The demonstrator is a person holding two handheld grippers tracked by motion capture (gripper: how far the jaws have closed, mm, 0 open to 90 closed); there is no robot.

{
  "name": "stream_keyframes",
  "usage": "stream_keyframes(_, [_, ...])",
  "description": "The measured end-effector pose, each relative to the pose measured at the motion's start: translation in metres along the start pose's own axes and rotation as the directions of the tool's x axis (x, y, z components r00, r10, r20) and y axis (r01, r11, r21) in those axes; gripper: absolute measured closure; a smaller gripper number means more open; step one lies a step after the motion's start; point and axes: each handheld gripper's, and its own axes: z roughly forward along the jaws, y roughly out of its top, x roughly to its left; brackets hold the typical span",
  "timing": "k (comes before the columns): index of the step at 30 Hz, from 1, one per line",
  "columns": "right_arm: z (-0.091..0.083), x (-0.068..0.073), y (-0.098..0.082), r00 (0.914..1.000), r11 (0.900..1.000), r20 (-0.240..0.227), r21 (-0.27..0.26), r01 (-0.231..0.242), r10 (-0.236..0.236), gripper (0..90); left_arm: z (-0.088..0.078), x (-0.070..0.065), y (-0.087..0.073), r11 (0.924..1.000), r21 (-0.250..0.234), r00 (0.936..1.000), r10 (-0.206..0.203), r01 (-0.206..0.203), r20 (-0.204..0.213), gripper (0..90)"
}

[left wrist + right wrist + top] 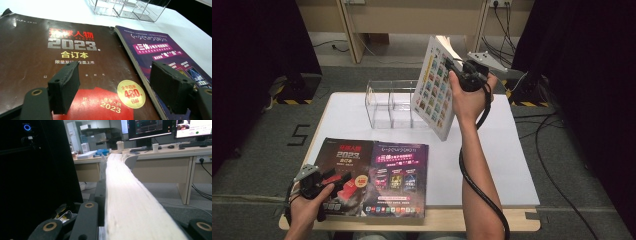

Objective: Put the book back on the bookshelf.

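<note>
The right gripper [462, 67] was clamped part-way closed on a thick white book [435, 87], held tilted in the air above the far right part of the white table [492, 150], its lower corner hanging just beside the clear acrylic organizer [389, 102]. The organizer lay to the book's left and a little below, so the book's long edge would probably have to be stood upright and lined up with a slot. In the right gripper view the page edges [125, 202] ran straight away between the jaws. The left gripper [329, 181] hovered with jaws wide apart and nothing between them over the dark 2023 magazine [57, 62], beside a purple magazine [165, 55].
</note>
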Motion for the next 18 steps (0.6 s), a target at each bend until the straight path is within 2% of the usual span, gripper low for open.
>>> stream_keyframes(12, [-0.002,0.000,-0.003,1.0000,1.000,-0.006,0.000,0.006,-0.006,74.2,0.001,-0.001,0.000,1.0000,0.001,1.0000,0.003,-0.003,0.002,23.3])
stream_keyframes(18, [0.007,0.014,-0.009,0.9995,1.000,-0.019,0.002,0.026,-0.026,74.2,0.001,-0.001,0.000,1.0000,0.002,1.0000,0.001,-0.001,0.003,23.3])
